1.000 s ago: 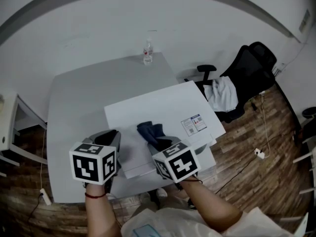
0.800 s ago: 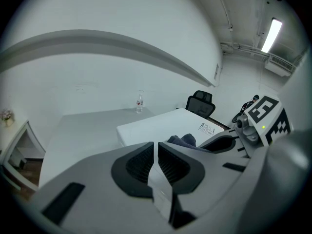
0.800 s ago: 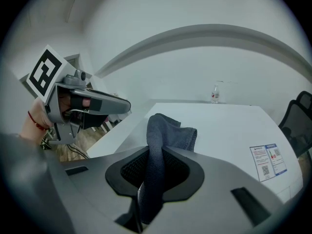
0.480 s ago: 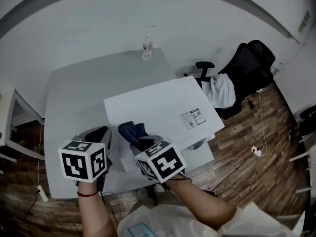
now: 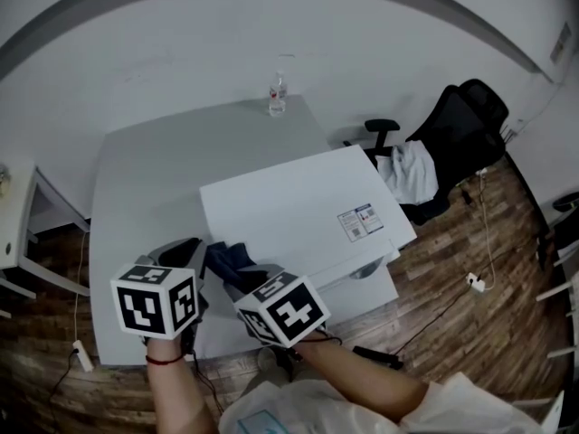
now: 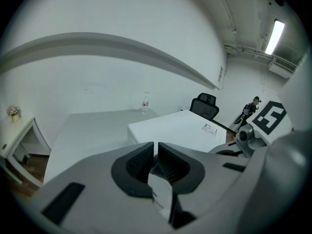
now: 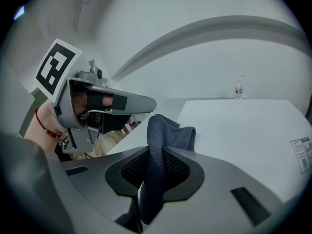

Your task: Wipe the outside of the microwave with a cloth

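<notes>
The white microwave (image 5: 298,202) stands on the grey table (image 5: 145,179), its flat top facing me. A dark blue cloth (image 5: 231,259) lies bunched at the top's near left corner. My right gripper (image 5: 240,274) is shut on it, and in the right gripper view the cloth (image 7: 168,133) rises from between the pads of that gripper (image 7: 156,152) over the microwave (image 7: 243,126). My left gripper (image 5: 185,247) hovers just left of the microwave's near left corner. In the left gripper view the left gripper (image 6: 156,150) is shut with nothing between its pads, and the microwave (image 6: 180,128) lies ahead.
A water bottle (image 5: 277,96) stands at the table's far edge. A black office chair (image 5: 452,143) with a white garment (image 5: 409,172) draped on it stands to the right. A white shelf (image 5: 14,224) is at the left. A power strip (image 5: 81,355) lies on the wooden floor.
My right gripper has dragged the cloth leftward across the microwave top to its near left corner. The left gripper has shifted a little to the left.
</notes>
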A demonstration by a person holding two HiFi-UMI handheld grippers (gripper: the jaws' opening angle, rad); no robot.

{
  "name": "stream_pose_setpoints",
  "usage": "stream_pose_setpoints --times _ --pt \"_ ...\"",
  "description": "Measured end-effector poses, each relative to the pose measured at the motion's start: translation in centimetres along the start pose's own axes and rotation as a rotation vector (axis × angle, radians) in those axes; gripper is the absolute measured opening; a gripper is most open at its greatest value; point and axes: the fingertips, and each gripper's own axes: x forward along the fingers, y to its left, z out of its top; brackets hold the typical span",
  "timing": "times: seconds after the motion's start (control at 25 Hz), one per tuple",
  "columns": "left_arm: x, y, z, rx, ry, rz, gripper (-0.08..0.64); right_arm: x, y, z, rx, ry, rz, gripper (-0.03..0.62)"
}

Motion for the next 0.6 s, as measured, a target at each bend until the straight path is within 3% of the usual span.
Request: stream_pose_setpoints --times 0.08,0.24,0.32,0.48,0.6 --pt "0.0 0.2 0.1 -0.002 -0.002 0.000 0.028 0.3 1.1 0.4 0.046 -0.019 0.071 0.078" --pt "-0.4 -0.2 0.8 -0.010 -0.028 -0.015 0.029 -0.2 3.2 1.1 0.278 -0.083 0.291 0.078" --pt "-0.7 -0.5 1.5 -0.004 -0.052 -0.018 0.029 -1.0 3.1 1.4 0.350 -0.115 0.347 0.078" --pt "-0.6 -1.2 3.1 0.015 -0.087 -0.041 0.028 -3.6 0.9 2.4 0.334 -0.179 0.329 0.078" --pt "0.6 -2.5 3.3 0.039 -0.076 -0.076 0.028 -6.0 -2.1 2.6 0.298 -0.211 0.255 0.078"
